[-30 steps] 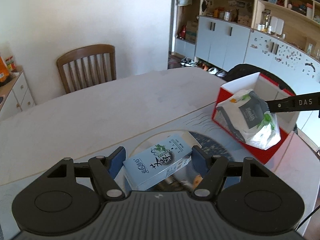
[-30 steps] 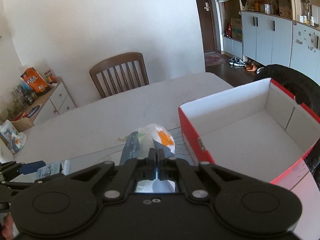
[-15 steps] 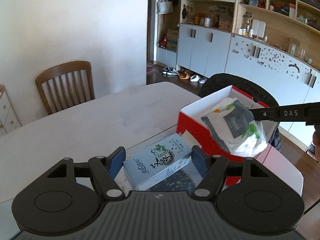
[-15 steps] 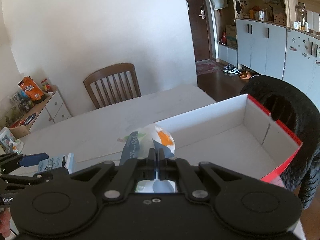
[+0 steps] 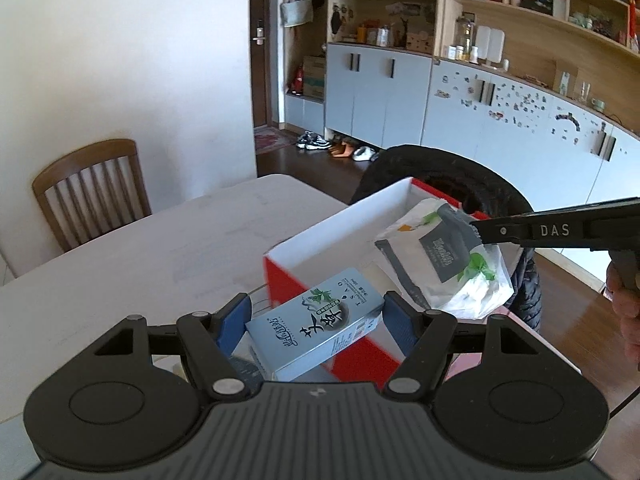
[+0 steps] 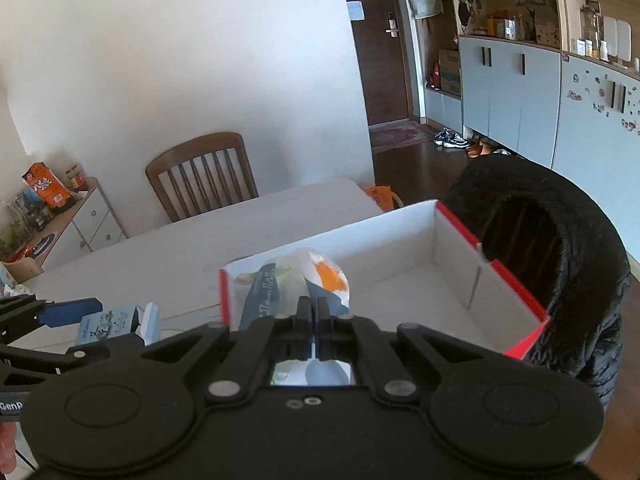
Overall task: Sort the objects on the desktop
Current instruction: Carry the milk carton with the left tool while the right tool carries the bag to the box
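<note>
My left gripper point(image 5: 316, 320) is shut on a light blue carton point(image 5: 316, 330) with black Chinese lettering, held in the air at the near wall of the red box point(image 5: 304, 248) with a white inside. My right gripper point(image 6: 313, 312) is shut on a white snack bag point(image 6: 296, 280) with grey, green and orange print, held over the box's left end point(image 6: 400, 272). In the left wrist view the bag point(image 5: 444, 256) hangs from the right gripper's black fingers point(image 5: 520, 232) above the box. The left gripper with the carton point(image 6: 108, 322) shows at the left of the right wrist view.
The box stands at the right end of a pale table point(image 5: 160, 248). A black coat point(image 6: 560, 248) hangs on a chair behind the box. A wooden chair point(image 5: 88, 188) stands at the table's far side. A white drawer unit point(image 6: 88, 216) with snacks stands at the left wall.
Both grippers have moved right toward the red box with their loads. The bag is now over the box's inside and the carton has come up to the box's near wall.
</note>
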A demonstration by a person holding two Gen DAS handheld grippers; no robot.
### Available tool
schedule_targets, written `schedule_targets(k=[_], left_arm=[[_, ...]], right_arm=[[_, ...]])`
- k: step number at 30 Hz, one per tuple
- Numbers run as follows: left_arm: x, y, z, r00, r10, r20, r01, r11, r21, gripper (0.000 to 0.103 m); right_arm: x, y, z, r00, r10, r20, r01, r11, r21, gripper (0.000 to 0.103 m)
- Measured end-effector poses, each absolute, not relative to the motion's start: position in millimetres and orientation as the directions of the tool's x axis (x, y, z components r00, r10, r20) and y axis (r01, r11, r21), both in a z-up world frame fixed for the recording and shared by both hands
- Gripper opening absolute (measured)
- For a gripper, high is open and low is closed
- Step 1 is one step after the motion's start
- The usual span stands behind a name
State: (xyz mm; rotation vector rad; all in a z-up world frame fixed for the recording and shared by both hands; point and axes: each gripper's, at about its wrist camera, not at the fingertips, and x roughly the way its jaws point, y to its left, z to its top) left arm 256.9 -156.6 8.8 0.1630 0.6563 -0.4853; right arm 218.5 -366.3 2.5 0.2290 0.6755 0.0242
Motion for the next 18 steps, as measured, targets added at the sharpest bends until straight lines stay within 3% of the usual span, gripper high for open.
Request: schedule_targets(k=[18], left_arm=[[286.5,-247.9,-22.3,0.626,-0.371,-0.686,0.54,0.841,0.037,0.071]], right_arm=[[232.2,-430.3,-21.7,0.76,0.074,-0.645,0.086,0.973,0.213,0.0]])
